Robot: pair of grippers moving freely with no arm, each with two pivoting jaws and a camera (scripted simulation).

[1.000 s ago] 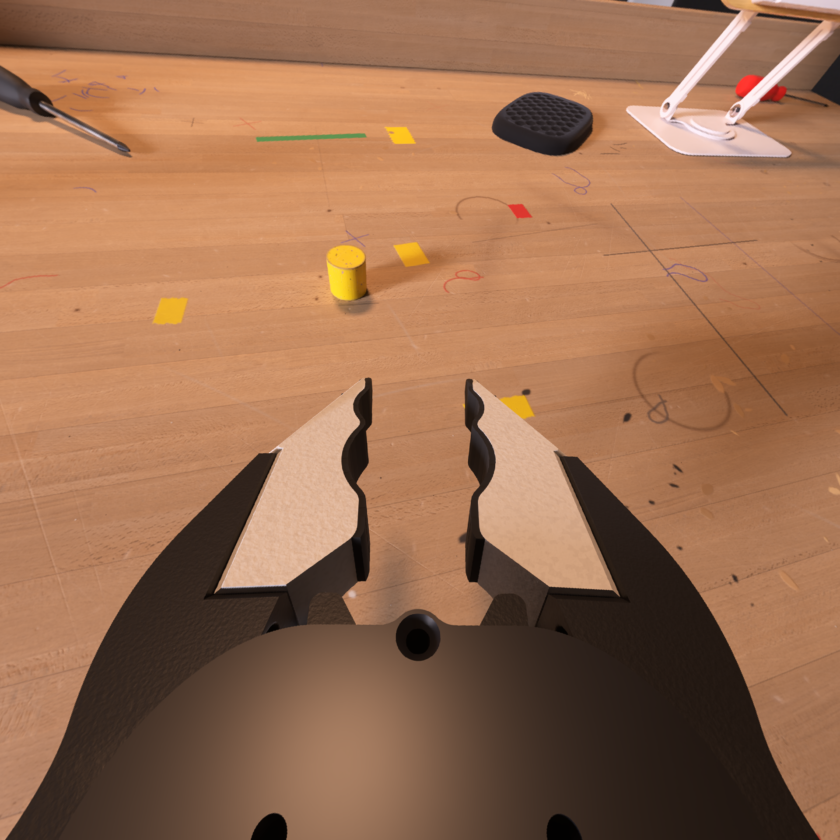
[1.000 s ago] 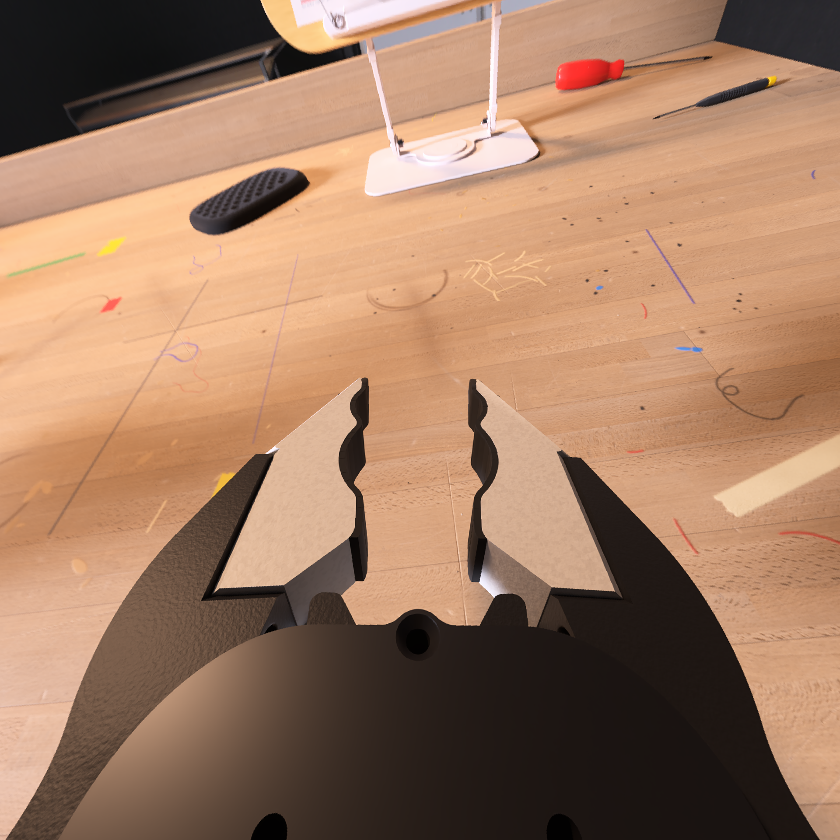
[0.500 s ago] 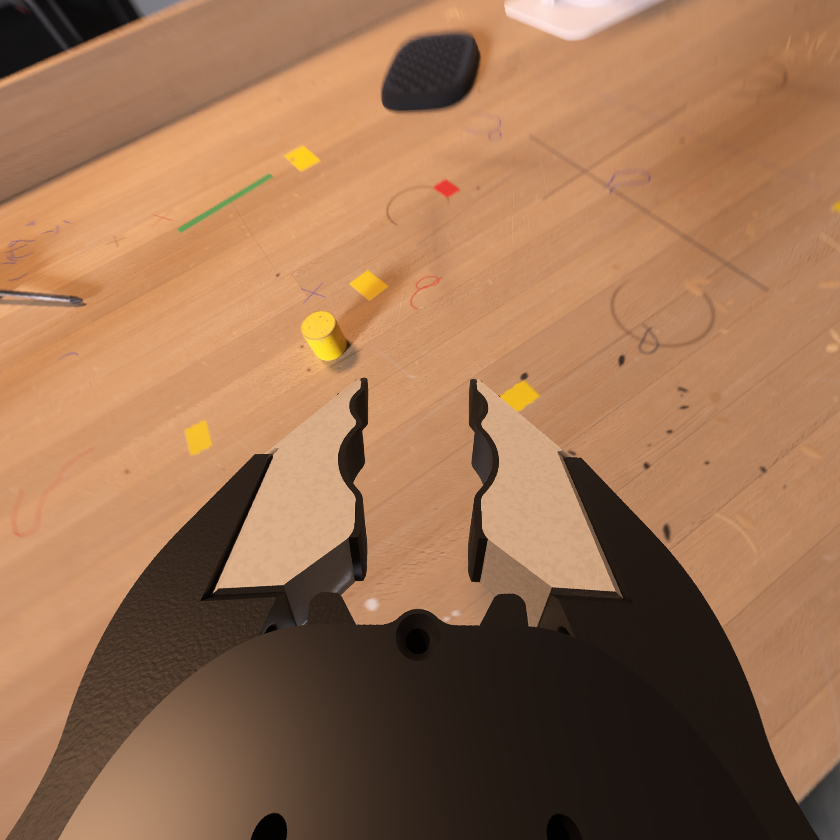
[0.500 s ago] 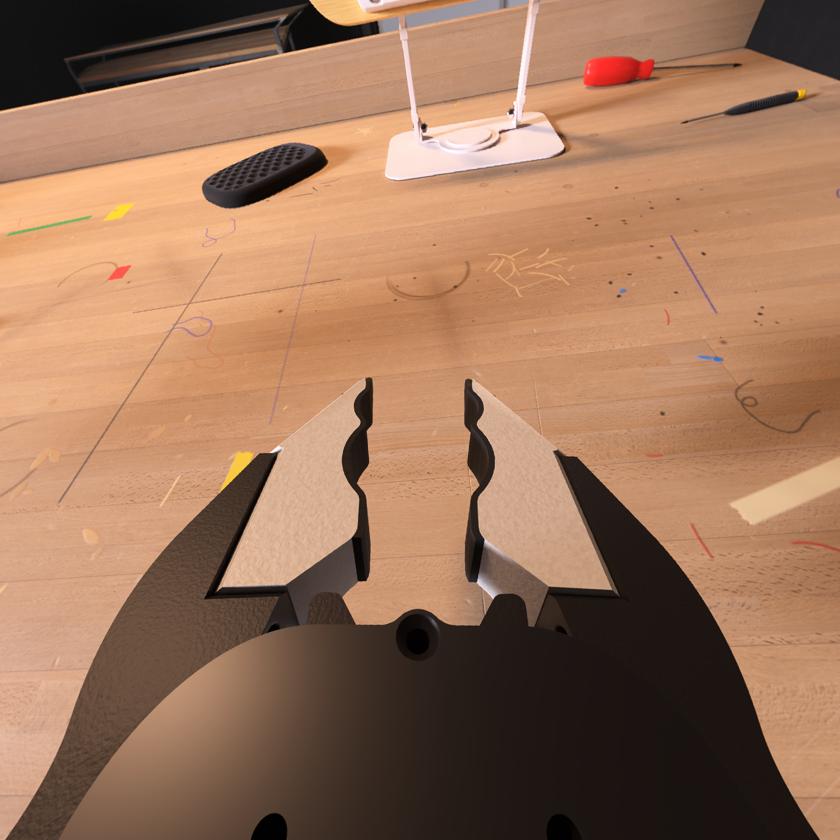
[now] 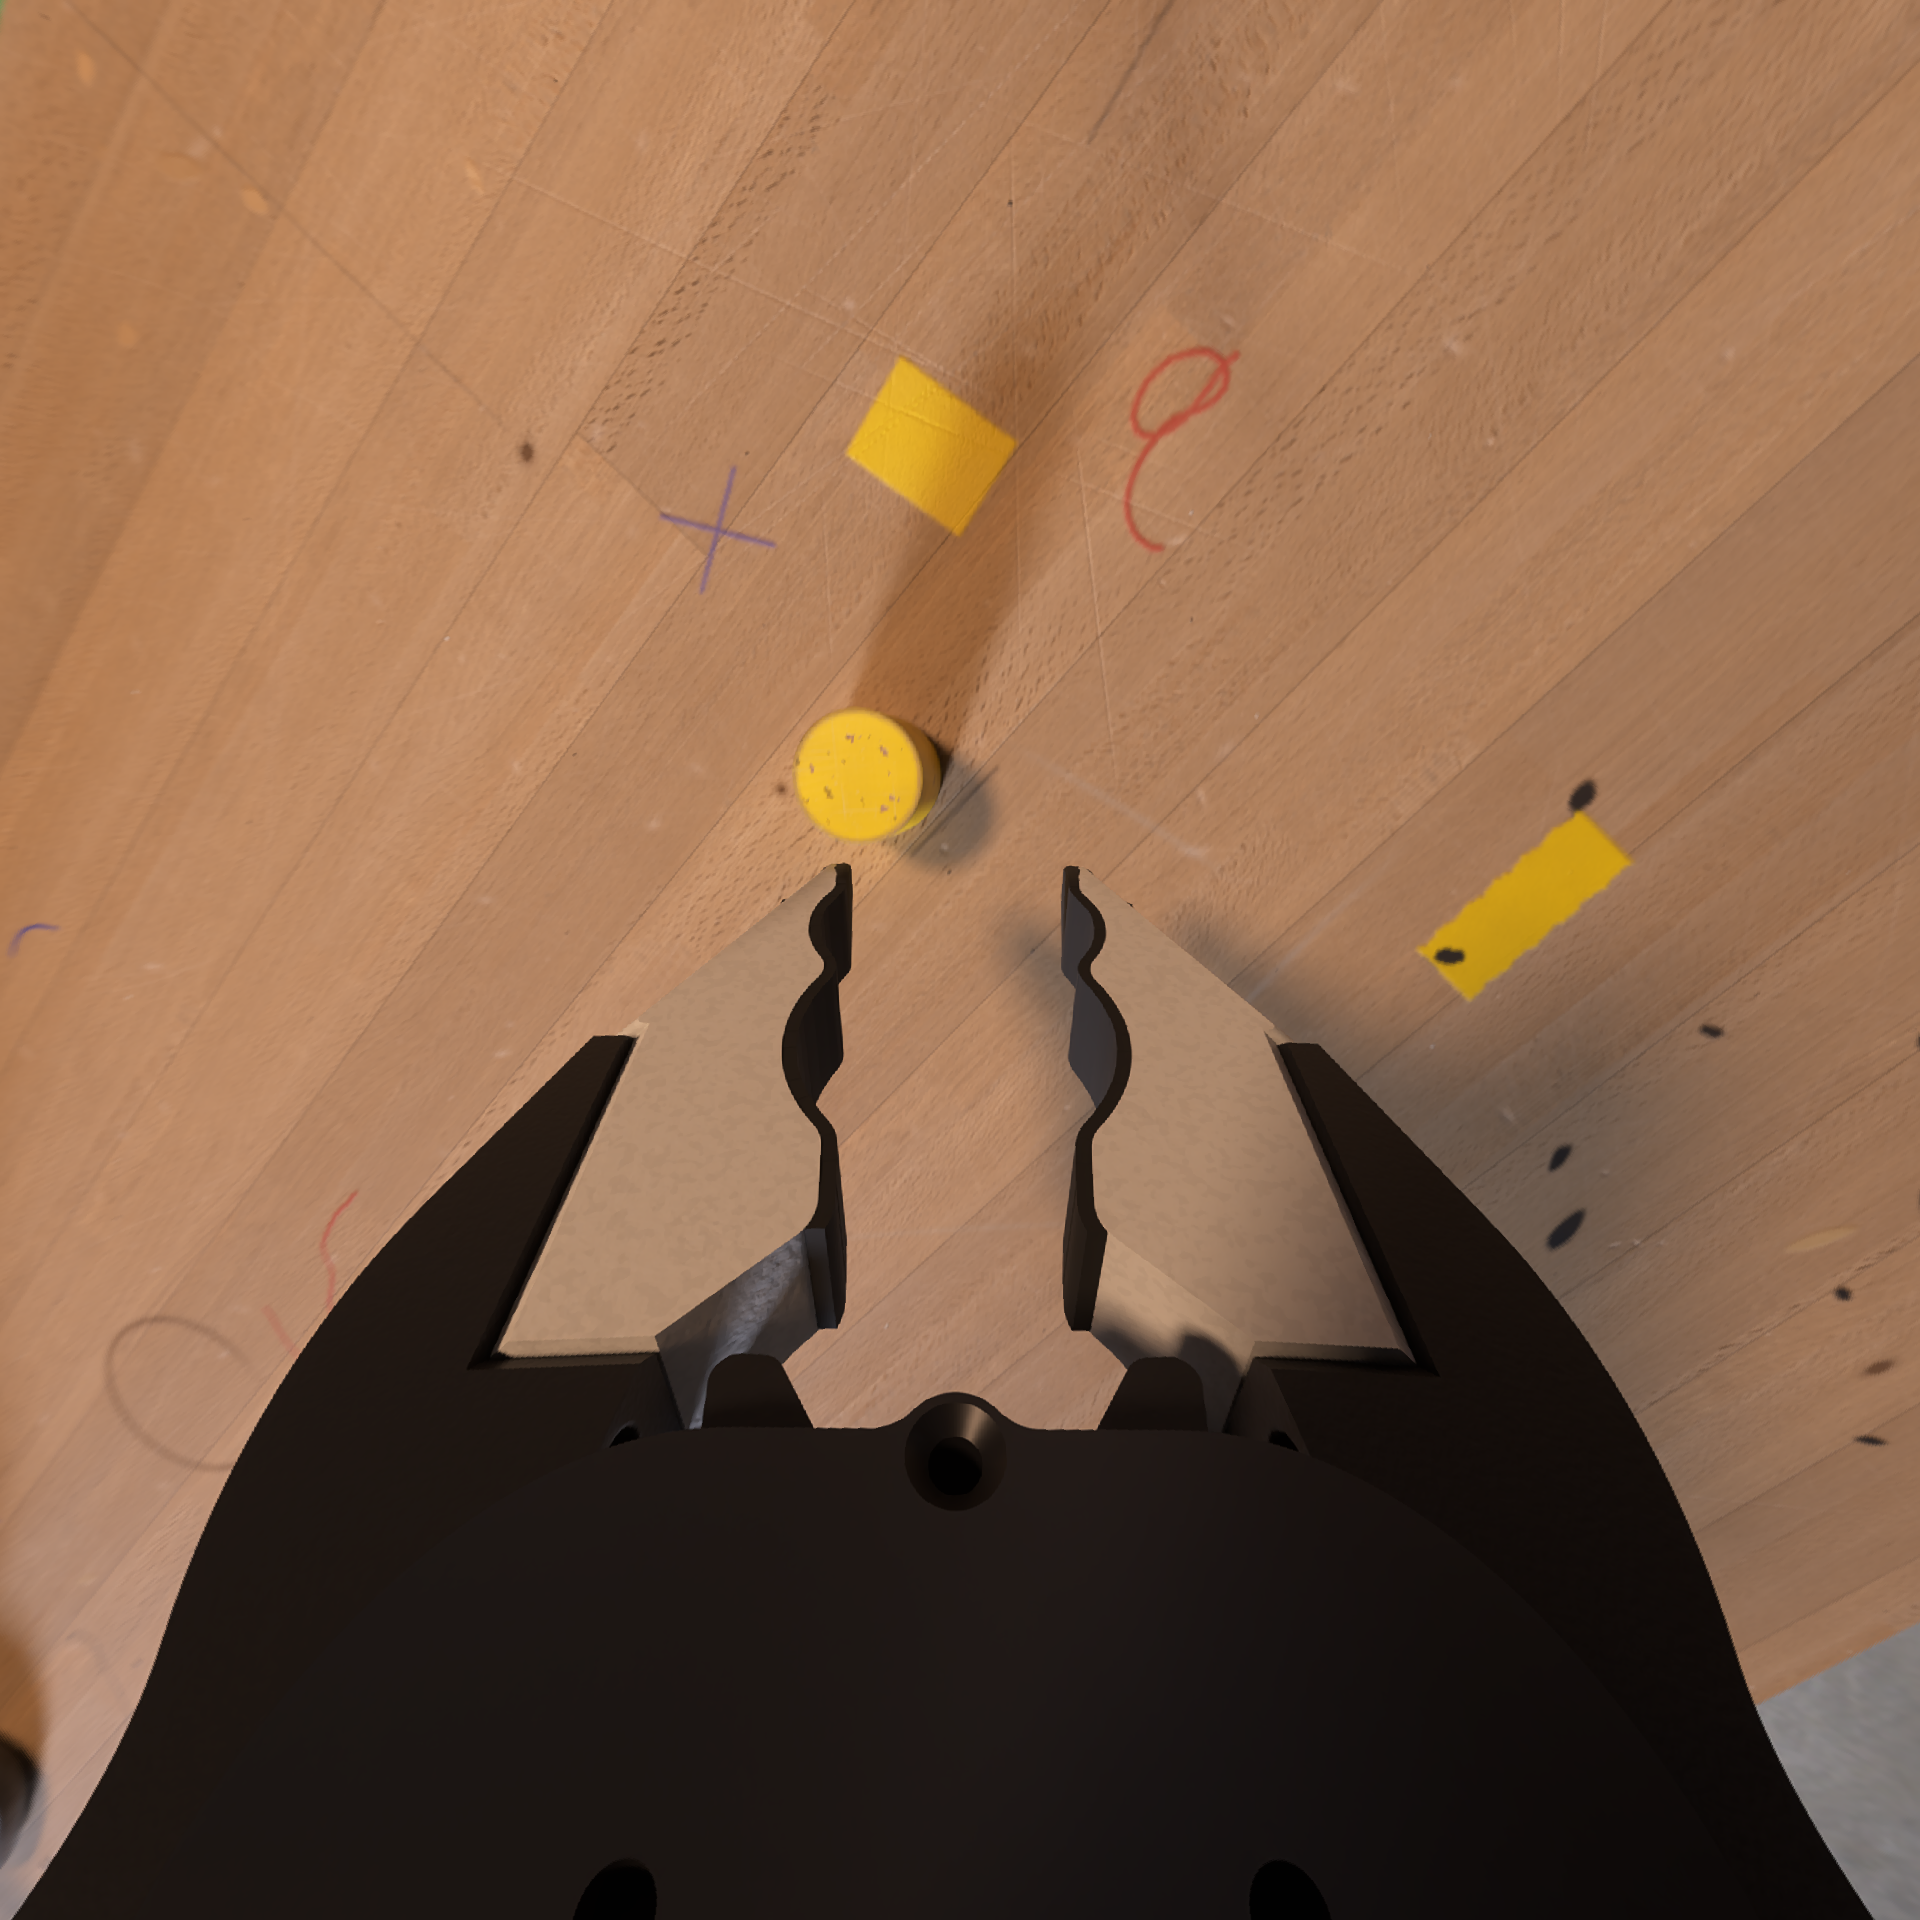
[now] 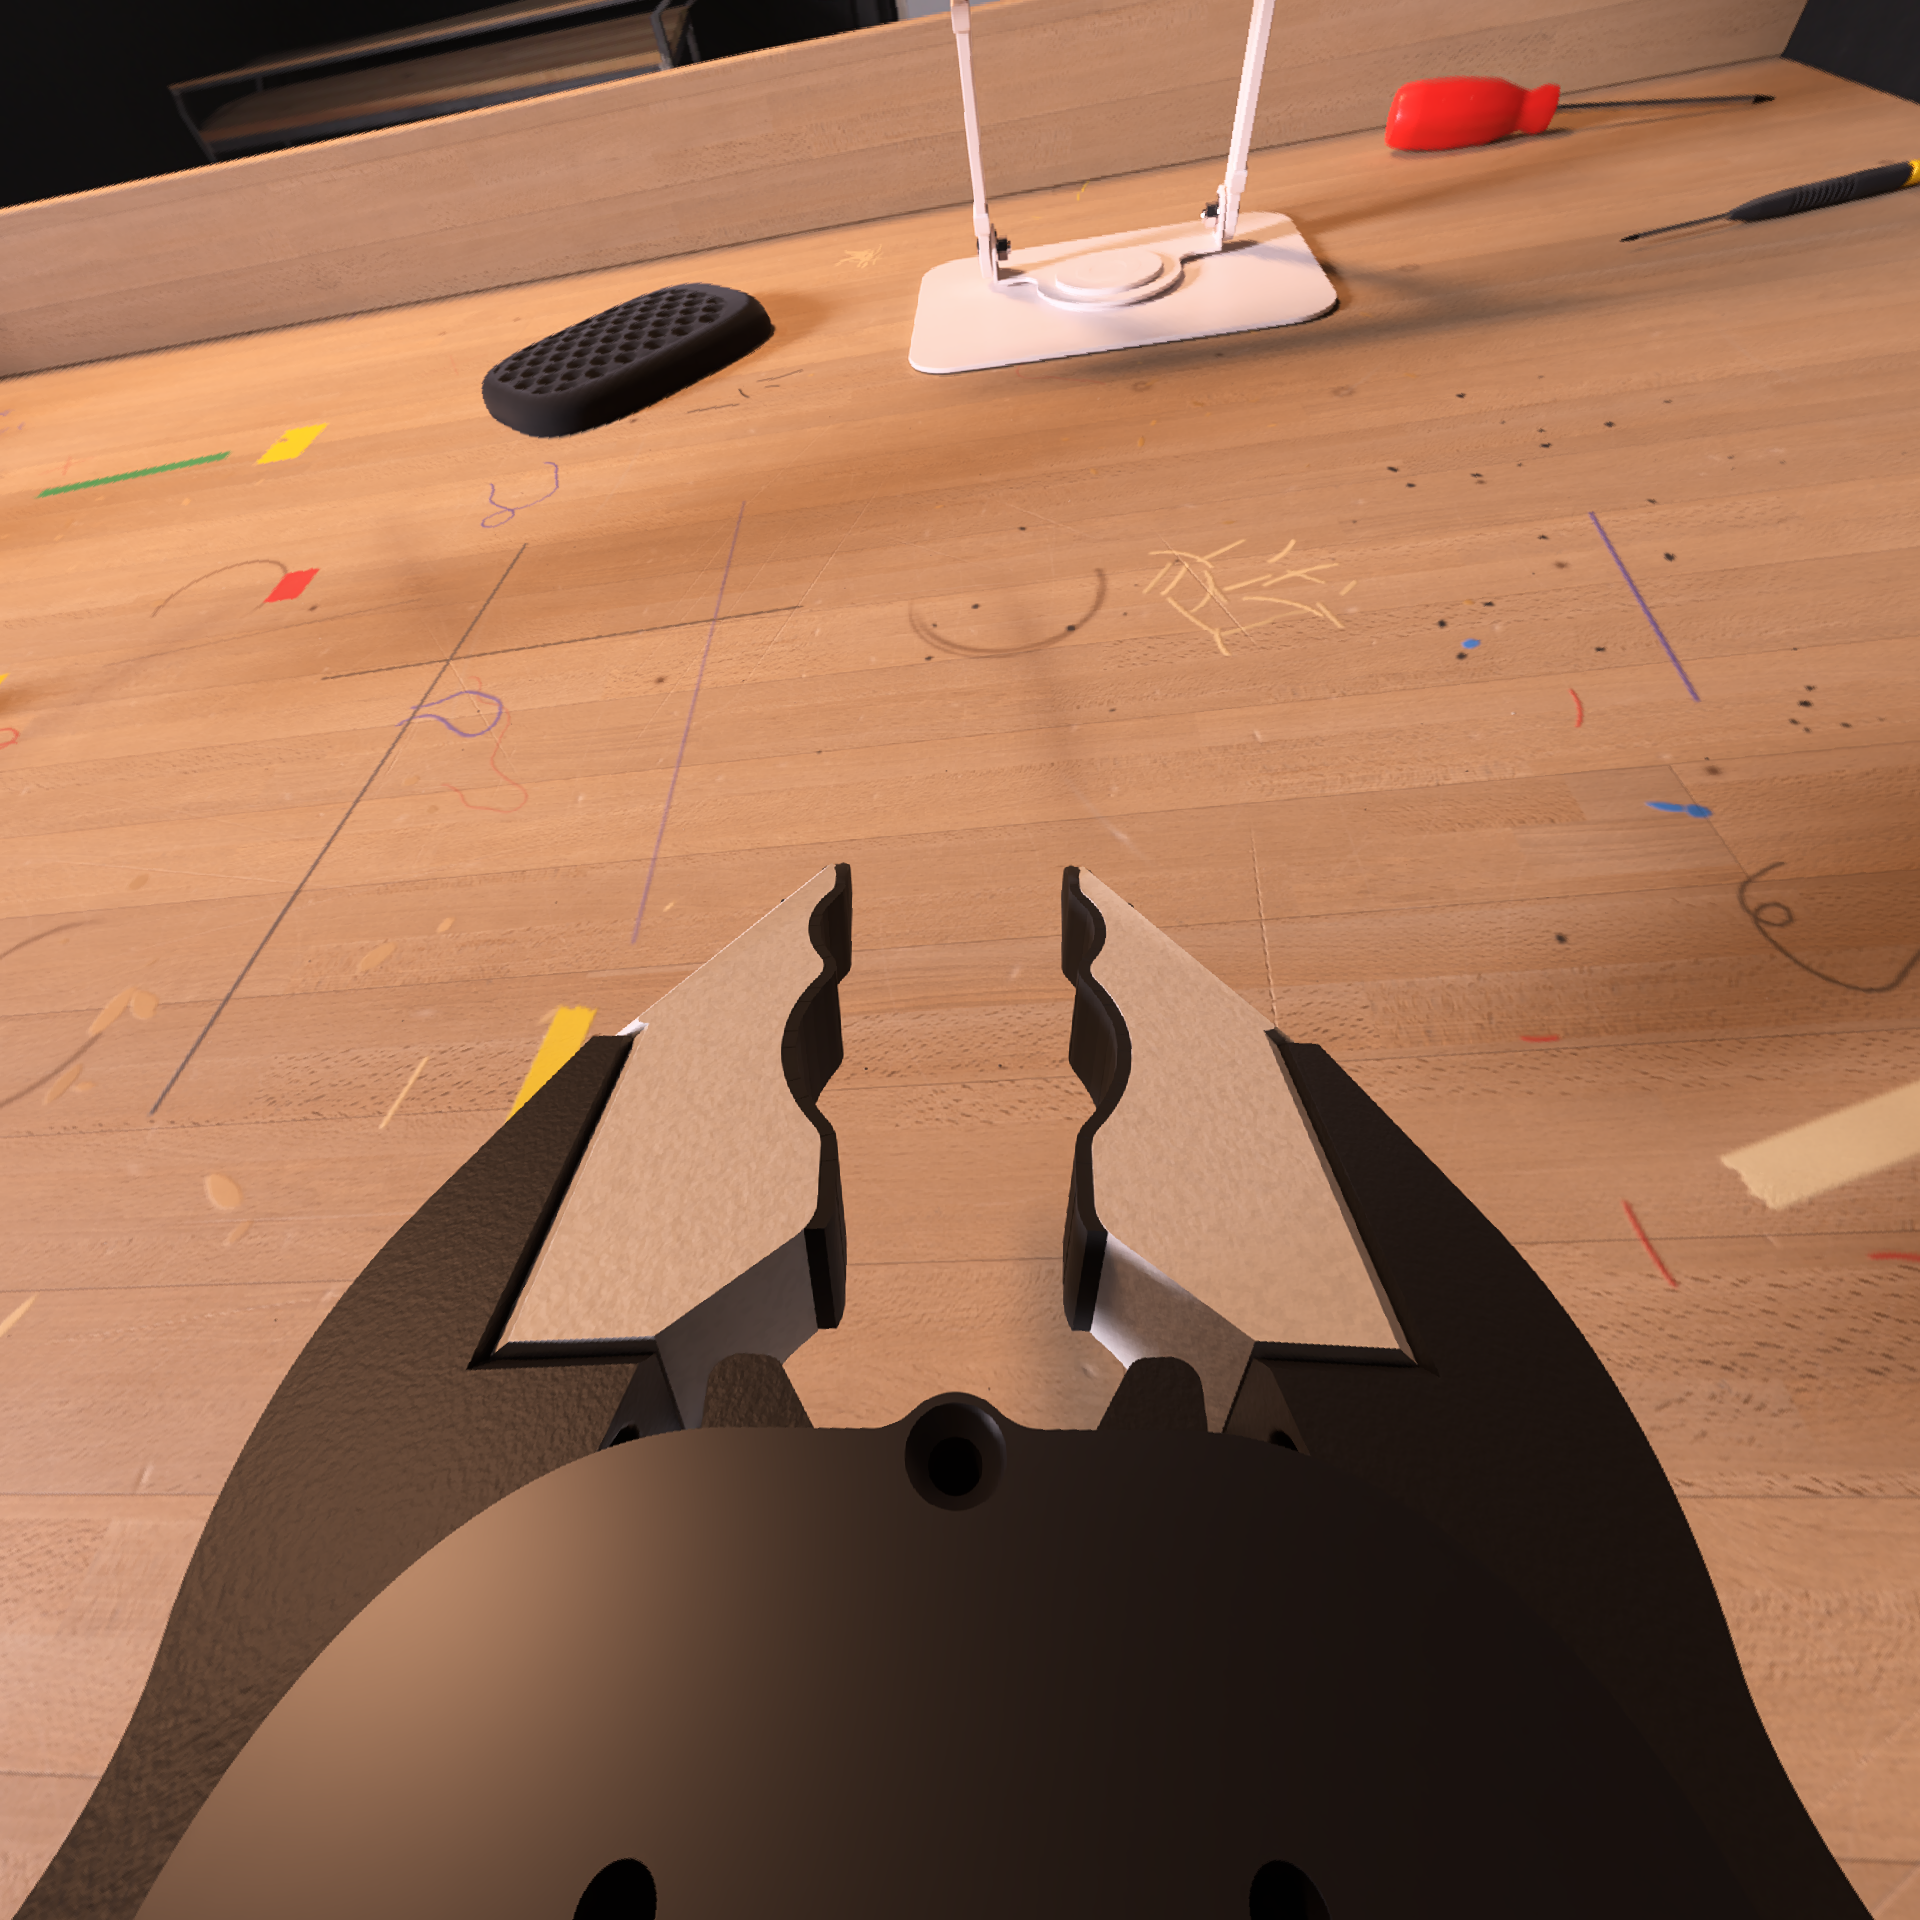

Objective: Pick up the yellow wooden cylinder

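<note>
Open jaws on the left gripper, with a clear gap between the two fingers and nothing held. Now pointing almost straight down at the surface, where a second ago the look was flat and far across it. Much closer to the yellow cylinder than before. Standing upright on the wood, round top facing up, just past the tip of the left finger and a bit to the left of the gap. Not between the fingers yet, and not touching them.

Looks like the reach step, nearly over. Probably a small slide to the left and forward, then down, then a squeeze. Round and small, so likely to tip or roll away if one finger bumps it first.

Past the cylinder: a square of yellow tape, a purple cross, and a red squiggle. Off to the right, a longer strip of yellow tape.

Open jaws on the right gripper too, empty, held low and tilted forward over bare wood. Almost the same spot as before, only a little nearer to the far things. No cylinder in that view. Far ahead: a black pad with holes, a white stand, a red-handled screwdriver.
</note>
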